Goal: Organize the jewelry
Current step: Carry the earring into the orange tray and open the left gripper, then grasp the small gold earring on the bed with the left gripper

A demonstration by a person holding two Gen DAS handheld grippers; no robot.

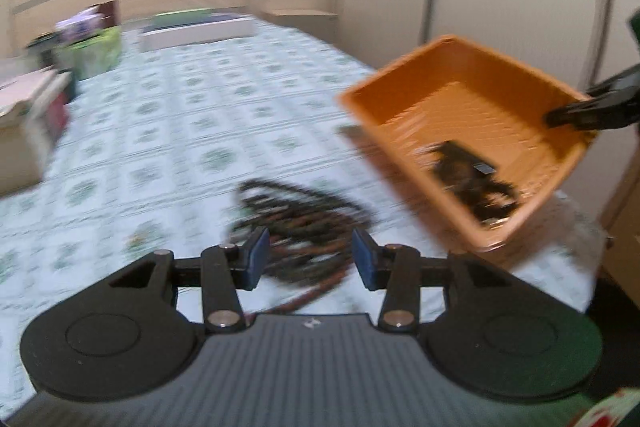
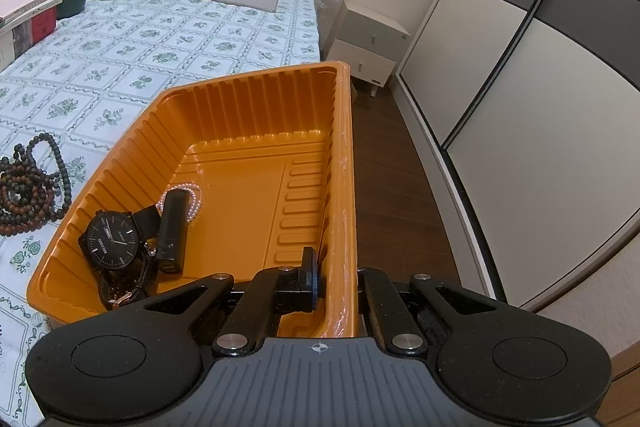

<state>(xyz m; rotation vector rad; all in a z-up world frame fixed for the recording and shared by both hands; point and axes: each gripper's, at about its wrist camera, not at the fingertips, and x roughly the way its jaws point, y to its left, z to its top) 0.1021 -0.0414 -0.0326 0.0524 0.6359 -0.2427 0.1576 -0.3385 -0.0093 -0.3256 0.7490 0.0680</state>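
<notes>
The right gripper (image 2: 336,279) is pinching the orange tray's (image 2: 256,147) wall, tilting it so the watch (image 2: 112,239) gathers low. The left gripper (image 1: 311,259), fingers wide, is hovering over the beads (image 1: 296,223) on the bed (image 1: 160,131).

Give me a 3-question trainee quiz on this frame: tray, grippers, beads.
1. True or false: the right gripper is clamped on the wall of the orange tray.
2. Which of these lies in the tray? A) black wristwatch B) green box C) book
3. Fill in: the dark bead necklaces lie on the ___, just ahead of the open left gripper.

Key
1. True: one finger sits inside the wall and one outside.
2. A. A black cylinder and a pearl strand lie beside it.
3. Bedspread; they are outside the tray.
</notes>
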